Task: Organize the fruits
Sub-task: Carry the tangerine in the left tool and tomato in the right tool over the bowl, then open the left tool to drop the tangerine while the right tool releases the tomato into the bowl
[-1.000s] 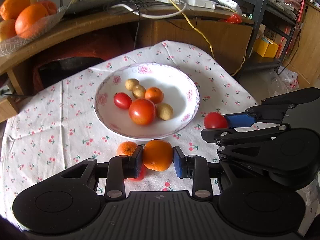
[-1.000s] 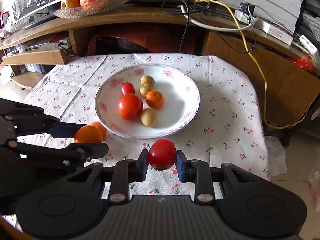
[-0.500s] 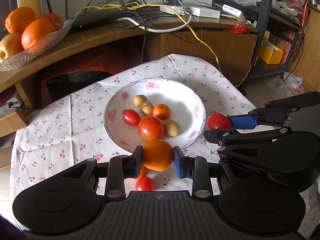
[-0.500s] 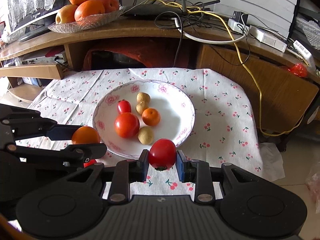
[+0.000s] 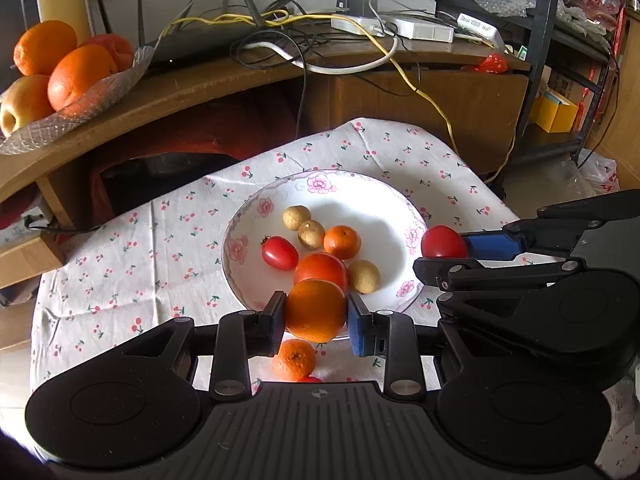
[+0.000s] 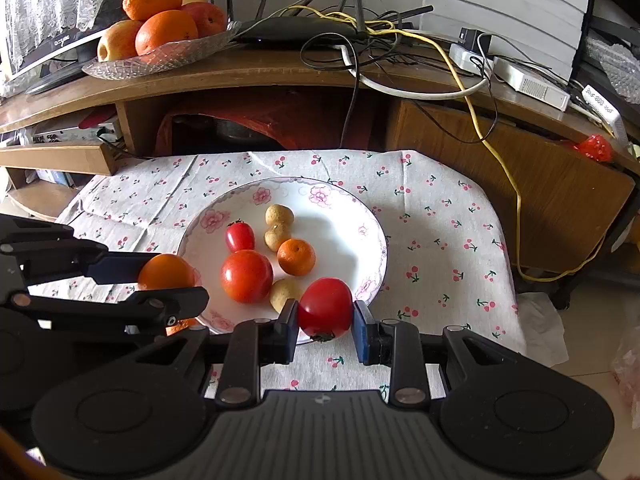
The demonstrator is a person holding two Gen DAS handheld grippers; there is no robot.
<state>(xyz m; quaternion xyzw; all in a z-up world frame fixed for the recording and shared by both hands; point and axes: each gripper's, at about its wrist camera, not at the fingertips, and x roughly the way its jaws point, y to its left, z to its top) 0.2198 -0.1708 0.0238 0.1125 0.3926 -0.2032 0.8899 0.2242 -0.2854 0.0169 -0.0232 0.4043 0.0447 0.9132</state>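
My left gripper point(image 5: 315, 316) is shut on an orange point(image 5: 315, 312), held above the near rim of the flowered white plate point(image 5: 256, 208). My right gripper point(image 6: 326, 320) is shut on a red tomato point(image 6: 325, 307), above the plate's point(image 6: 372, 236) near right rim. The plate holds a large tomato point(image 6: 246, 276), a small tomato point(image 6: 240, 237), a mandarin point(image 6: 296, 257) and three brown longans. A small mandarin point(image 5: 294, 360) lies on the cloth under the left gripper, with a red fruit point(image 5: 310, 379) just showing behind it.
The cherry-print tablecloth point(image 6: 440, 216) covers a small table that drops off on the right. Behind it stands a wooden cabinet point(image 6: 280, 76) with tangled cables, a router and a glass dish of oranges and apples point(image 6: 160, 28).
Both grippers have risen and come forward with their fruit, from beside the plate to over its near rim. The small mandarin and red fruit stay on the cloth.
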